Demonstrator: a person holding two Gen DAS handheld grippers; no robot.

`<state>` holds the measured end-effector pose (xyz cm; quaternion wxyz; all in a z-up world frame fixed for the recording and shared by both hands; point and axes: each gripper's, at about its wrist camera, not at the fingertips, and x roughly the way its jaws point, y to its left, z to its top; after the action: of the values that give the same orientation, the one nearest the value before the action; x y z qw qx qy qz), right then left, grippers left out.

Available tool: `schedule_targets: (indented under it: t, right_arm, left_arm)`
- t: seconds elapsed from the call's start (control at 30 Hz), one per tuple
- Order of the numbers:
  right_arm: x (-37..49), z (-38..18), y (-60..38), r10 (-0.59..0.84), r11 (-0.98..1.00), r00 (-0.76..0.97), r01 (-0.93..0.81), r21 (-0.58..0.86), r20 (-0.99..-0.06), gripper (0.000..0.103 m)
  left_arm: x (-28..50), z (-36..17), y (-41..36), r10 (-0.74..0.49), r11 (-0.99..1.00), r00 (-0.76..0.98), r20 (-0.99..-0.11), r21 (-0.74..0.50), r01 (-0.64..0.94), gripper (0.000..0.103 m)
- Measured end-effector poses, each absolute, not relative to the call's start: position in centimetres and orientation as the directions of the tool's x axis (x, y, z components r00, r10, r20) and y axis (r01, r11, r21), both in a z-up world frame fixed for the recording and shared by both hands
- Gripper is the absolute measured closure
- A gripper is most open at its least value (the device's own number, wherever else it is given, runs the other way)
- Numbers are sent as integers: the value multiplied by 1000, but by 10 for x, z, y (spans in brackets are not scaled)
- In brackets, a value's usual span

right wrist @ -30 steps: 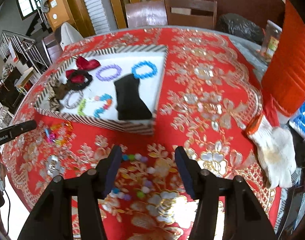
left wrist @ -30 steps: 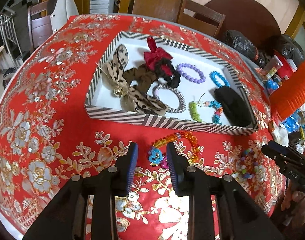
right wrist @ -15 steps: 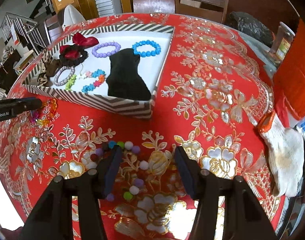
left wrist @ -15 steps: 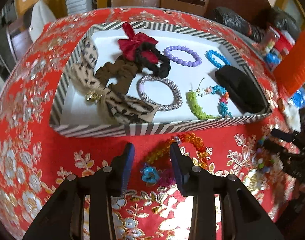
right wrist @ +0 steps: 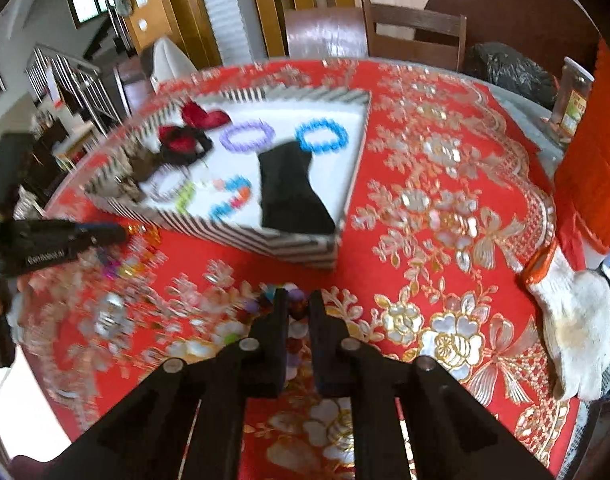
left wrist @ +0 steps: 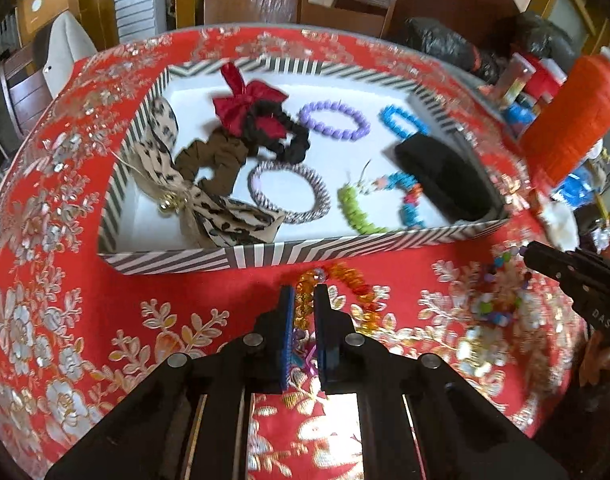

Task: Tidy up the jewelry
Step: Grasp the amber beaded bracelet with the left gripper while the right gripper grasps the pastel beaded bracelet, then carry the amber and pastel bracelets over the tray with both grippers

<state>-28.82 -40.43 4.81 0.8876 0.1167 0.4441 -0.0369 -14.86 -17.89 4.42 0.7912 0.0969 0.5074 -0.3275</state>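
Between left claw (left wrist: 304, 300) pads: orange bead bracelet (left wrist: 337, 280), claw closing on it; right claw (right wrist: 296, 306) clamps pompom bracelet (right wrist: 293, 304).

Each camera rides behind its own fingers and looks steeply down, close over the red tablecloth (left wrist: 85, 280). Both face the striped tray (left wrist: 265, 254) just beyond the fingertips. They share that tray (right wrist: 289, 246) and each other: the right gripper (left wrist: 561, 268) shows at the left view's right edge, the left gripper (right wrist: 81, 236) at the right view's left edge.

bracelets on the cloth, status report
Left tongs closing on orange bead bracelet. Right tongs shut on multicolour bead bracelet. Striped tray just ahead, path clear.
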Motion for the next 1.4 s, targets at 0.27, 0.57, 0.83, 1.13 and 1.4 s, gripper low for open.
schedule_targets:
  t: [0.27, 0.57, 0.83, 1.13, 1.4]
  right_arm:
    - [-293, 79, -400, 79, 966, 659, 136, 222, -748, 94]
    - [-290, 108, -404, 73, 968, 700, 122, 220, -710, 94]
    - [-273, 122, -406, 60, 971, 716, 120, 208, -695, 94]
    - [-246, 126, -410, 49, 972, 716, 126, 198, -697, 94]
    - [-213, 123, -417, 36, 974, 705, 135, 184, -708, 94]
  left_arm:
    - [-160, 86, -177, -467, 749, 316, -826, -180, 638, 97]
    - [-160, 124, -187, -483, 742, 382, -788, -137, 656, 98]
    - [-154, 139, -212, -479, 734, 429, -766, -82, 674, 97]
    - [-134, 134, -237, -455, 735, 450, -768, -40, 676, 97]
    - [-114, 120, -258, -434, 740, 447, -782, -27, 672, 97]
